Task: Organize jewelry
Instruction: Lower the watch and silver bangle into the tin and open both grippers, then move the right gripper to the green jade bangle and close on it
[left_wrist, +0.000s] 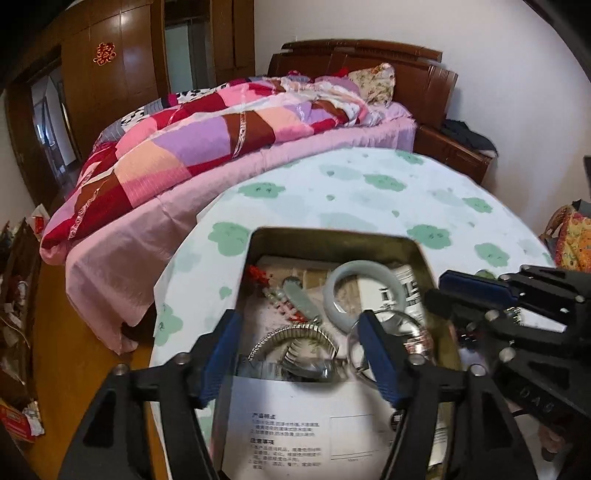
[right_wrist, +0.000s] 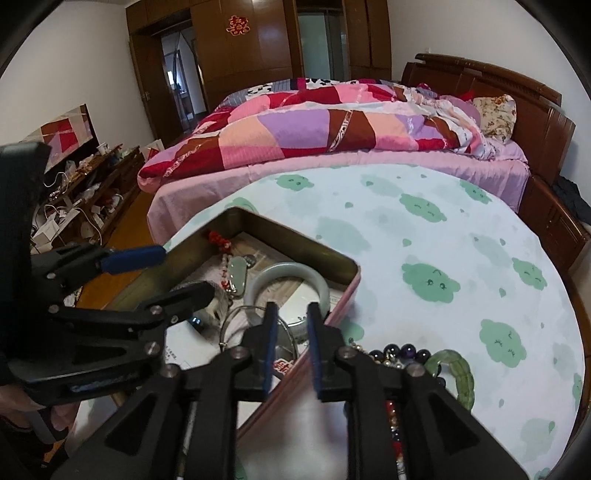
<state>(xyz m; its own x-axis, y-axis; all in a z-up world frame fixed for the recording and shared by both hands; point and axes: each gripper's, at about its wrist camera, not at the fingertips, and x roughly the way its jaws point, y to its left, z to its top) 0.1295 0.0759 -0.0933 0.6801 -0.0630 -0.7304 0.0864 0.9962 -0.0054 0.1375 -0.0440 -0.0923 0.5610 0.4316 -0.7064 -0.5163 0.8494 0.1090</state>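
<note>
Left wrist view: the left gripper (left_wrist: 299, 350) is held over the open, gold-lined rectangular metal tin (left_wrist: 332, 234), which stands on the round surface covered in a white cloth with green cloud prints (left_wrist: 369, 192). Its jaws are spread wide and hold nothing. Directly beneath and between them a silver expanding-band wristwatch (left_wrist: 299, 343) is seen, its band arched crosswise to the jaws. Just beyond lies a pale jade bangle (left_wrist: 351, 291), flat on papers. The right gripper (left_wrist: 439, 295) enters from the right, above the tin's right rim.

Right wrist view: the right gripper (right_wrist: 291, 325) is shown with jaws narrowly parted and empty, pointing at the near arc of the pale jade bangle (right_wrist: 288, 284), which lies straight ahead. The left gripper (right_wrist: 173, 273) is the nearer to the watch, which is largely hidden here. Only this view shows jewellery still outside the tin: a dark purple bead bracelet (right_wrist: 402, 350) and a green jade link bracelet (right_wrist: 458, 373), lying on the cloth beside the tin's pink outer wall (right_wrist: 343, 306).
</note>
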